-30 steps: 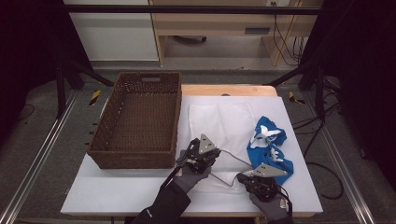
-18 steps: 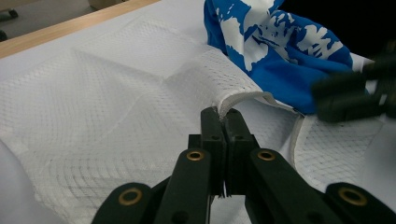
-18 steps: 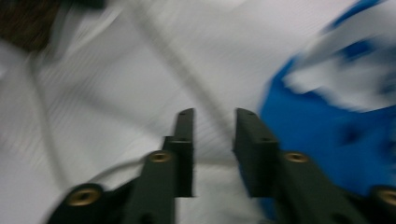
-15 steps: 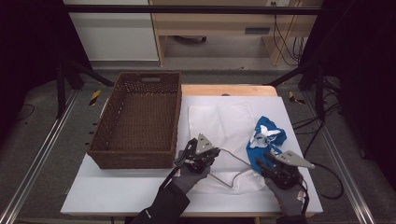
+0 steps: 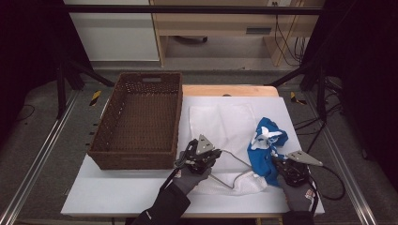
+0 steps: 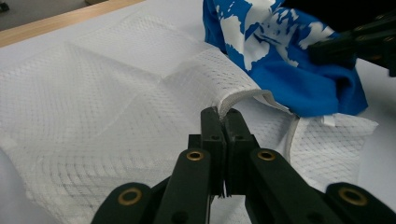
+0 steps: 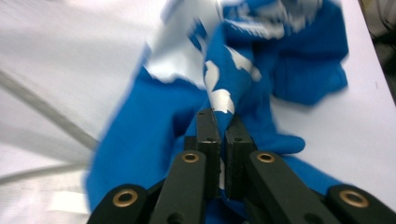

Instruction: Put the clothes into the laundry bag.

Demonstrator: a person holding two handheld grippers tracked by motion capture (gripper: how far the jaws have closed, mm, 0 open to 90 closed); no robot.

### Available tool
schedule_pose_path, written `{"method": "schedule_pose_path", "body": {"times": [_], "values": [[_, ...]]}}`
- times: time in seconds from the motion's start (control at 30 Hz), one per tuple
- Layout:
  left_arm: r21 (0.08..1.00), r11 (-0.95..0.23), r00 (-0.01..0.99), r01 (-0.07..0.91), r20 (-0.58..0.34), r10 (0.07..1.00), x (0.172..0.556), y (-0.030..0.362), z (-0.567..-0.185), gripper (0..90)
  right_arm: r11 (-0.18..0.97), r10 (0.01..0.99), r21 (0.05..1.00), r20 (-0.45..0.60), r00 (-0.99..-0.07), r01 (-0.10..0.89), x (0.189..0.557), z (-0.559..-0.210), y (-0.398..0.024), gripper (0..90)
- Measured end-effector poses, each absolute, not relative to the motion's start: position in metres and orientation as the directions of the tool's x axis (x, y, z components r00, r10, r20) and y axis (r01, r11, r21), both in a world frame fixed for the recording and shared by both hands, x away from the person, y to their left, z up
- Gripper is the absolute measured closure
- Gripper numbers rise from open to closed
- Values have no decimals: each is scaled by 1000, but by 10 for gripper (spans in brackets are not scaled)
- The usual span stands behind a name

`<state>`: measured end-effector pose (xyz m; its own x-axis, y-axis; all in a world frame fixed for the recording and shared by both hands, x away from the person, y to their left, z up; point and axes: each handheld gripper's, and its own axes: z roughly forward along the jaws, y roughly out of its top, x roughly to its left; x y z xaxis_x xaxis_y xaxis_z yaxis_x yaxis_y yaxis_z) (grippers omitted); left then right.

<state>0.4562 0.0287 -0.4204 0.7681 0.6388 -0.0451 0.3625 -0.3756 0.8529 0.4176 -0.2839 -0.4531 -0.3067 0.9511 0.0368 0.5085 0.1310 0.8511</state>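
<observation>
A white mesh bag (image 5: 220,124) lies flat on the white table, its open rim toward me. My left gripper (image 5: 217,158) is shut on that rim, and in the left gripper view the jaws (image 6: 223,116) pinch the bag's white hem (image 6: 243,95). To the right of the bag lies a crumpled blue cloth with white print (image 5: 265,140). My right gripper (image 5: 278,165) sits at its near edge. Its jaws have just been closing and now stand shut on a fold of the blue cloth (image 7: 219,84), pinched at the tips (image 7: 218,116).
A brown wicker basket (image 5: 136,157) stands on the left of the table (image 5: 117,192), close beside the left gripper. The bag's grey cord (image 5: 234,161) loops between the two grippers. The table's right edge is near the right hand.
My right gripper has moved to the right and a little up, from the bag's near rim to the blue cloth, and closed on it. The left gripper has stayed put on the rim.
</observation>
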Motion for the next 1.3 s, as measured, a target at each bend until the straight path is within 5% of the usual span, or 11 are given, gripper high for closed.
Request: {"method": "schedule_pose_path", "body": {"times": [0.2, 0.47, 0.97, 1.3], "values": [[850, -366, 758, 378, -58, 649, 458, 28, -420, 886, 152, 881, 920, 40, -471, 362, 390, -412, -267, 883], [847, -360, 750, 391, -67, 658, 459, 27, -418, 886, 191, 770, 924, 69, -634, 332, 383, -407, -219, 878], [847, -358, 754, 392, -73, 653, 457, 28, -422, 886, 340, 760, 807, 66, -647, 482, 421, -477, -149, 788], [847, -351, 745, 399, -77, 663, 458, 34, -426, 885, 267, 740, 860, 107, -664, 436, 403, -449, -170, 621]]}}
